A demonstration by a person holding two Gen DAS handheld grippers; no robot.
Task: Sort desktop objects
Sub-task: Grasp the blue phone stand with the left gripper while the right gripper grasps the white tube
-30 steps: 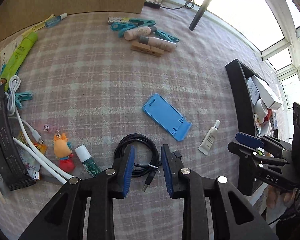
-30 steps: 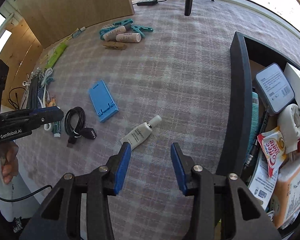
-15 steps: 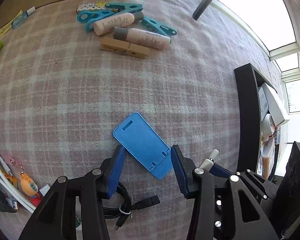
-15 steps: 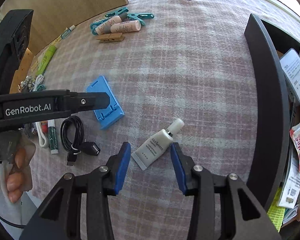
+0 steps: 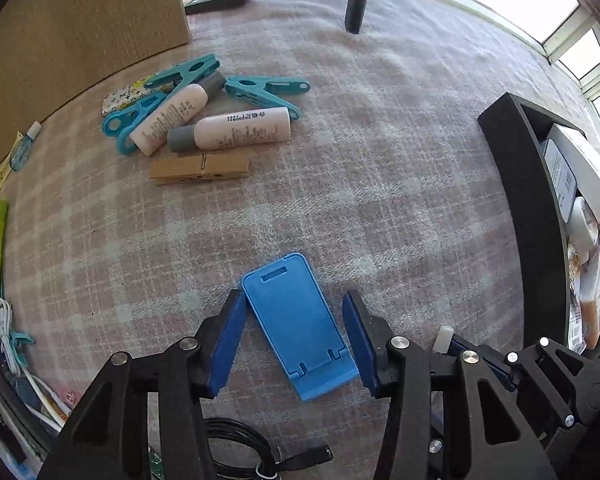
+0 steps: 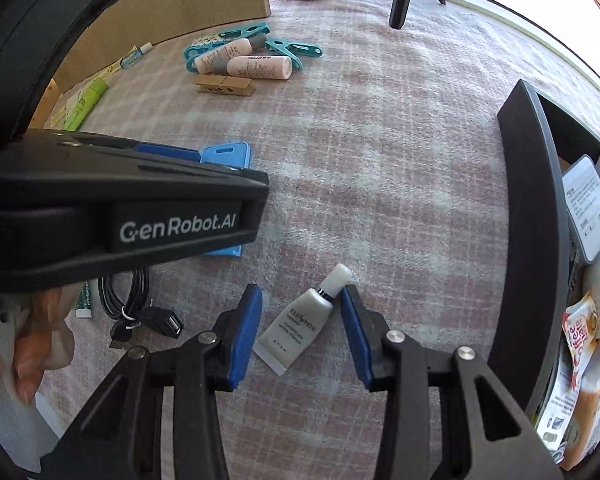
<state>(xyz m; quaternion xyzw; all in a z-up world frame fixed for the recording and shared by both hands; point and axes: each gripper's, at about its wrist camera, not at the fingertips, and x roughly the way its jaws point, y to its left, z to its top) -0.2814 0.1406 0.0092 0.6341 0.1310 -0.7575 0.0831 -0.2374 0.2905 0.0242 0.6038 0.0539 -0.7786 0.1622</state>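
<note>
A blue phone stand (image 5: 300, 328) lies flat on the checked cloth, seen in the left wrist view. My left gripper (image 5: 293, 308) points down over it with one finger on each side. Its jaws are closing with the stand between them, and the pads do not press on it. In the right wrist view a small white cream tube (image 6: 296, 326) lies slanted, cap away from me. My right gripper (image 6: 300, 294) straddles it, open, with the right pad close to the tube's neck. The left gripper's black body hides most of the stand (image 6: 228, 154) in that view.
A black tray (image 5: 528, 240) full of boxes and packets stands at the right. Two pink bottles (image 5: 240, 128), teal clips (image 5: 268, 90) and a wooden clothespin (image 5: 200, 170) lie farther off. A coiled black USB cable (image 6: 128, 300) lies near left. A cardboard box (image 5: 80, 20) stands behind.
My left gripper moved from above the black cable to over the blue stand and its jaws widened. My right gripper came down around the cream tube.
</note>
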